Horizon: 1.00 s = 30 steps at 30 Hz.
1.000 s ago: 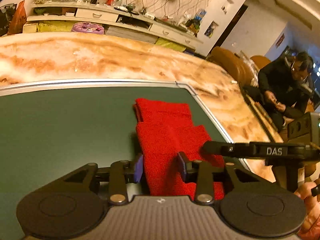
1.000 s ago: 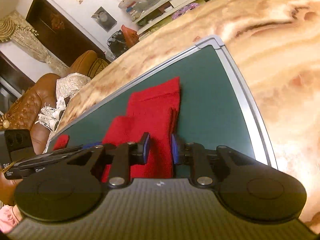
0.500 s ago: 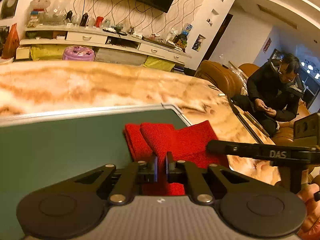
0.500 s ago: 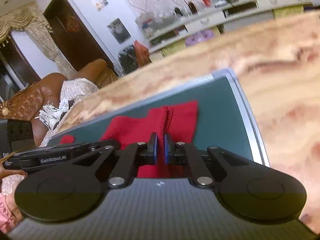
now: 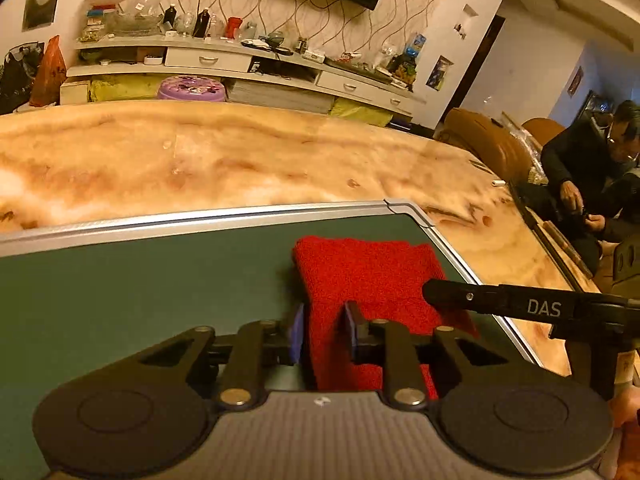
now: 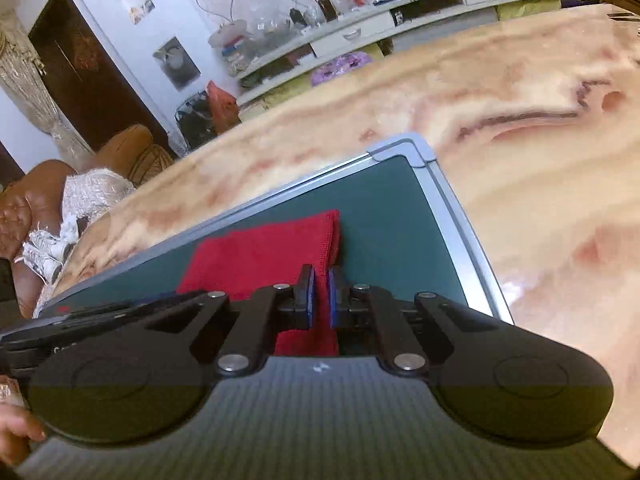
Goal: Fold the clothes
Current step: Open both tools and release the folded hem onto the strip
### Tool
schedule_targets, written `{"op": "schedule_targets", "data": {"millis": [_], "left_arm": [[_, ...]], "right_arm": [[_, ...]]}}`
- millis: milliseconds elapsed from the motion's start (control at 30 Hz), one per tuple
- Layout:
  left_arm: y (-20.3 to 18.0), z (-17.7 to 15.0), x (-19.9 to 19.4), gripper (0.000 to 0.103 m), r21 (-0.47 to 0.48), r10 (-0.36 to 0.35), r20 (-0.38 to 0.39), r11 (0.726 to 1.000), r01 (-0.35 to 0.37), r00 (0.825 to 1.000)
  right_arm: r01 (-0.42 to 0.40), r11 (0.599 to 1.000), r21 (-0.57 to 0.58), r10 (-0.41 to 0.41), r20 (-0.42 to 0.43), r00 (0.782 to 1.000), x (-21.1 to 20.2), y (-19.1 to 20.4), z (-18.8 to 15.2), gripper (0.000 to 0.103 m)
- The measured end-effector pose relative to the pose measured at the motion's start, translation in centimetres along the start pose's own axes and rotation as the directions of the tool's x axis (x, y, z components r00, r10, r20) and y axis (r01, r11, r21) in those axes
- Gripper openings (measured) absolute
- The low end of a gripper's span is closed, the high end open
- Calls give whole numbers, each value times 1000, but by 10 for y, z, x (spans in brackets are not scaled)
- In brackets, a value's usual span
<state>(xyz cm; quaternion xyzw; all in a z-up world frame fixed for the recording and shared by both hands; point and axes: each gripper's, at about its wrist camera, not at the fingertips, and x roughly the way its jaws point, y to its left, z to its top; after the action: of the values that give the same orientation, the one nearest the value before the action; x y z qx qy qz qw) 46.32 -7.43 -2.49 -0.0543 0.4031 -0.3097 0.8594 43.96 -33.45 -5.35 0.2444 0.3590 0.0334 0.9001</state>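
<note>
A folded red cloth [image 5: 368, 276] lies flat on the green mat [image 5: 140, 280] near the mat's far right corner. My left gripper [image 5: 322, 334] is open, its blue pads straddling the cloth's near left edge. In the right wrist view the same cloth [image 6: 260, 256] lies on the mat [image 6: 392, 216]. My right gripper [image 6: 320, 298] has its jaws nearly closed on the near right edge of the cloth. The right gripper's black body [image 5: 520, 304] crosses the left wrist view at the right.
The mat has a silver frame [image 5: 200, 218] and lies on a marble-patterned table [image 5: 240, 160]. A person [image 5: 592, 184] sits at the far right. Shelves with clutter [image 5: 240, 56] line the far wall. A brown sofa [image 6: 24, 216] stands at the left in the right wrist view.
Both grippers lifted a fold of the cloth half a second ago. Now the cloth lies flat and folded shorter, and my left gripper has opened.
</note>
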Motion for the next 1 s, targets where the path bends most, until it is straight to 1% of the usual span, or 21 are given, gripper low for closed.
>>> {"op": "schedule_targets", "data": {"millis": [33,67,133,200,300,367,433,500,533,567,600,633,667,733,767,833,900,933,967,1000], "left_arm": [[1,-1,-3,36,-6,5,0,1000,-5,1000],[2,-3,-8,38,-2,11,6,1000,-11,1000],[3,-9,-22,38,5,19,26,1000,-19,999],[1,-18,-38,38,26,6,49,1000,-7,999],[-16,-37,-65,39,109,-15,59,994,8,998],[-32,-54,-85,40,171,-51,44,984,43,998],[-50,-70,-101,44,240,-71,5,968,68,997],[-64,-91,-121,49,302,-69,-27,951,74,997],[-68,-100,-131,50,322,-75,-39,943,84,996],[-72,-111,-142,52,339,-94,-53,935,107,994],[-77,-121,-153,53,355,-115,-67,925,131,991],[-82,-132,-162,53,377,-126,-83,914,148,989],[-88,-143,-171,53,399,-135,-99,902,164,986],[-100,-163,-183,53,427,-154,-119,884,191,981],[-106,-172,-189,53,436,-163,-133,876,205,978],[-114,-186,-193,53,445,-149,-154,872,203,977],[-115,-194,-192,53,426,-122,-151,887,176,981],[-115,-198,-192,55,416,-108,-149,895,161,983],[-115,-200,-191,58,415,-94,-152,897,149,984],[-115,-201,-190,59,416,-80,-155,899,138,985]], "right_arm": [[-3,1000,2,3,6,1000,1,-1,-2,10],[-5,1000,6,5,6,1000,2,-2,-2,10],[-14,1000,21,14,2,1000,3,-4,-2,10],[-24,999,33,24,4,1000,4,-7,-2,10],[-29,999,14,29,14,999,-2,-8,-4,10],[-22,1000,-1,22,3,1000,0,-7,-3,14],[-27,1000,-9,27,-5,1000,1,-7,-2,18],[-18,1000,-21,17,-22,1000,-4,-6,0,26],[-4,1000,-27,3,-33,999,-8,-4,1,35],[5,999,-49,-7,-31,999,-16,-2,1,38],[13,996,-83,-14,-15,1000,-28,1,0,39],[24,992,-125,-24,5,1000,-44,4,-4,42],[9,987,-163,-9,4,1000,-60,8,-12,44],[-30,971,-235,29,-8,1000,-94,15,-29,44],[-88,963,-256,82,-36,996,-112,19,-41,44],[-232,932,-279,207,-115,971,-152,31,-75,44],[-260,907,-333,212,-173,962,-176,49,-110,46],[-270,893,-360,209,-202,957,-188,59,-128,49],[-282,878,-387,204,-230,952,-199,69,-146,49],[-276,865,-418,181,-254,950,-201,76,-159,49]]}}
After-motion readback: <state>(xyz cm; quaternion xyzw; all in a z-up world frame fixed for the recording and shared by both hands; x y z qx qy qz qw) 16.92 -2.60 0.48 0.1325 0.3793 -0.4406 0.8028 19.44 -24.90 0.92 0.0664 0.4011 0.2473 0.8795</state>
